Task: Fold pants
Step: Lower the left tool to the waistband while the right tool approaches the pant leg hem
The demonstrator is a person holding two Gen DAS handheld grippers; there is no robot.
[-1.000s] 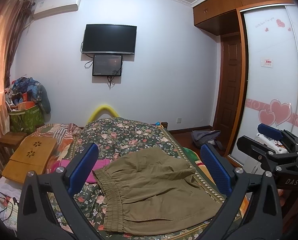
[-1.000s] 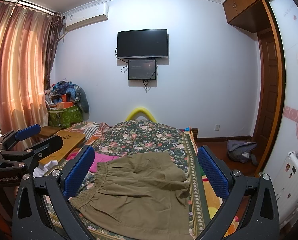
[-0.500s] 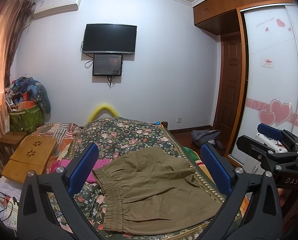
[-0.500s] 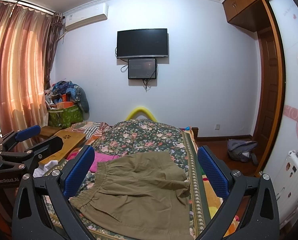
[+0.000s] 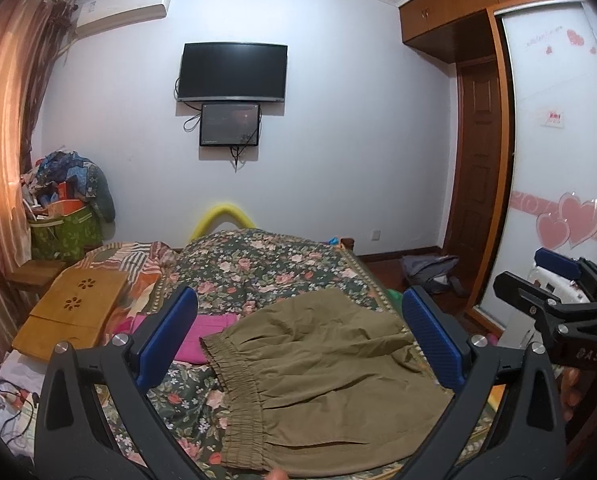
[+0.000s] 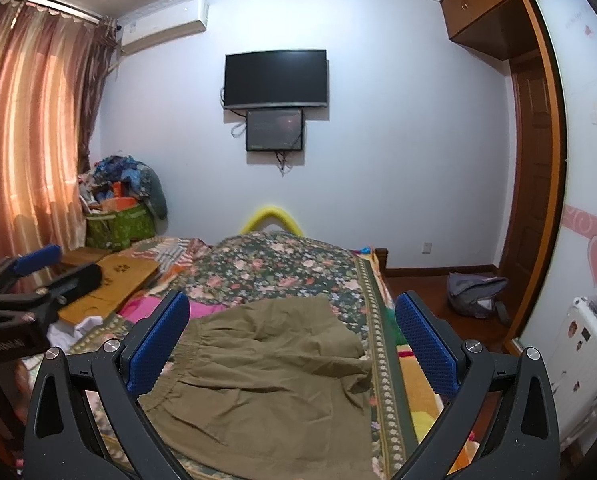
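Note:
Olive-green pants (image 5: 318,384) lie spread on the floral bedspread (image 5: 258,264), elastic waistband (image 5: 234,392) toward the left, legs running right. My left gripper (image 5: 298,336) hovers above them, open, nothing between its blue pads. In the right wrist view the same pants (image 6: 266,376) lie below my right gripper (image 6: 292,344), which is also open and holds nothing. Each gripper shows in the other's view: the right gripper (image 5: 558,280) at the right edge, the left gripper (image 6: 34,272) at the left edge.
A pink cloth (image 5: 202,332) lies beside the waistband. A wooden lap table (image 5: 70,312) rests at the bed's left. A grey bag (image 5: 430,272) lies on the floor by the wardrobe (image 5: 554,160). A heap of clothes (image 5: 66,196) fills the left corner.
Both views have shifted only slightly; the pants lie as before and both grippers stay open.

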